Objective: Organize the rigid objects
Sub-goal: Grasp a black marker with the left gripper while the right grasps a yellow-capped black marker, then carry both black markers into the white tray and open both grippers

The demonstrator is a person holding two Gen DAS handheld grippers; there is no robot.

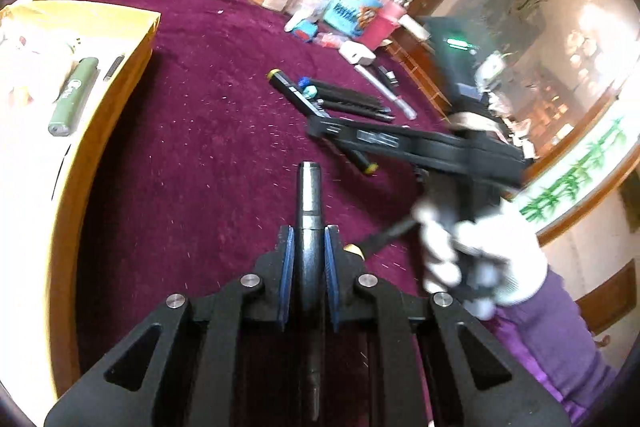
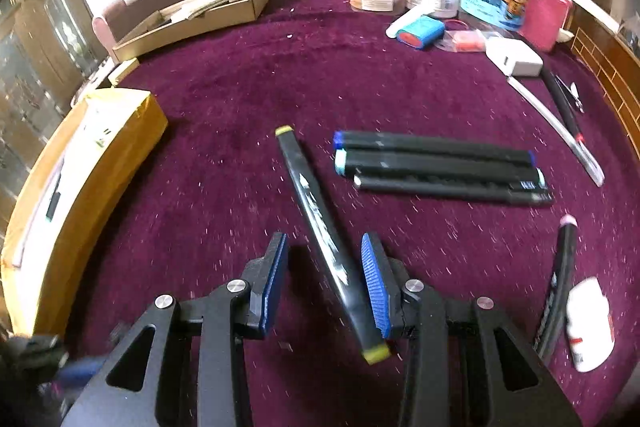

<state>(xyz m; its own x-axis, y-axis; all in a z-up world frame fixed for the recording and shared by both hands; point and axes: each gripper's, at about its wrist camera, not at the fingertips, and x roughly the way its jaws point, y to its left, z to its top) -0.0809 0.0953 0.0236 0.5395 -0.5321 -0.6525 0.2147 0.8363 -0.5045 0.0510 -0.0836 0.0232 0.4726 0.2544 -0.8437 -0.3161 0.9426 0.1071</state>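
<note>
The burgundy cloth (image 2: 240,87) covers the table and gives some friction, so things on it should not skid; the yellow box (image 2: 80,187) sits at its left edge, well apart from my work; the row of three black markers (image 2: 440,167) lies side by side near the middle, ends roughly aligned, and I judge that is where loose ones belong.

My right gripper (image 2: 324,267) straddles the yellow-capped marker (image 2: 316,211), which lies slanted just left of the row; the pads stand apart, the marker sits close against the right-hand pad with a clear gap on the other side, so nothing is clamped yet. It looks light, stiff and glossy; smooth plastic may swivel between the pads, so I would close on the mid-barrel, near its balance point, not on a cap.

My left gripper (image 1: 310,247) is closed on a dark pen barrel (image 1: 310,195), which juts forward past the fingertips; it is rigid, slim and smooth, gripped well back, so the long front end could tip if I loosen.
</note>
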